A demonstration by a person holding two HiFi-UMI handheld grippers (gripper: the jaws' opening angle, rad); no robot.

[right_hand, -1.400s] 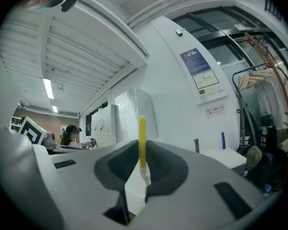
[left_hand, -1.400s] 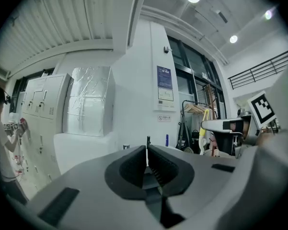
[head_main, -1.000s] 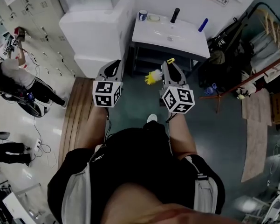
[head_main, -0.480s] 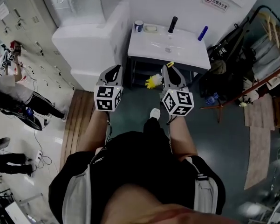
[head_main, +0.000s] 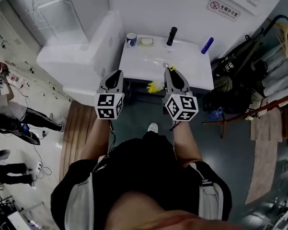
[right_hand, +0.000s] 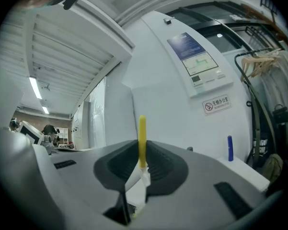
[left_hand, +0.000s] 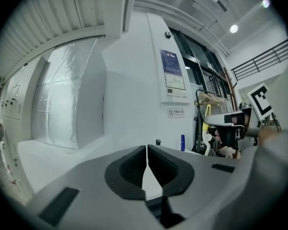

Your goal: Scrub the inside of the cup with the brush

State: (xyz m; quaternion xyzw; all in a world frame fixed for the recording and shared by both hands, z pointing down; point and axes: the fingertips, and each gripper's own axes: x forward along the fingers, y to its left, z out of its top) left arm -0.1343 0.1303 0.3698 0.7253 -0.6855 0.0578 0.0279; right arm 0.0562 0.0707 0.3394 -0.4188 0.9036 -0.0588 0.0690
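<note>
The cup [head_main: 131,39], blue with a white rim, stands at the back left corner of the white sink counter [head_main: 191,71]. My right gripper [head_main: 170,72] is shut on the brush, whose yellow bristles [head_main: 155,86] stick out to its left. In the right gripper view the brush's yellow handle [right_hand: 142,143] rises upright between the jaws of the right gripper [right_hand: 142,163]. My left gripper [head_main: 116,75] is shut and empty, its pads meeting in the left gripper view [left_hand: 147,152]. Both grippers hover at the counter's front edge, short of the cup.
On the counter stand a soap dish [head_main: 146,41], a black bottle [head_main: 172,36] and a blue bottle [head_main: 207,45]. A large white cabinet [head_main: 81,51] adjoins the counter's left side. Bags and a rack [head_main: 249,71] crowd the right. A person [head_main: 7,114] stands far left.
Both grippers have moved forward toward the sink counter, from well short of it to its front edge. The brush stays in the right gripper; the left stays shut.
</note>
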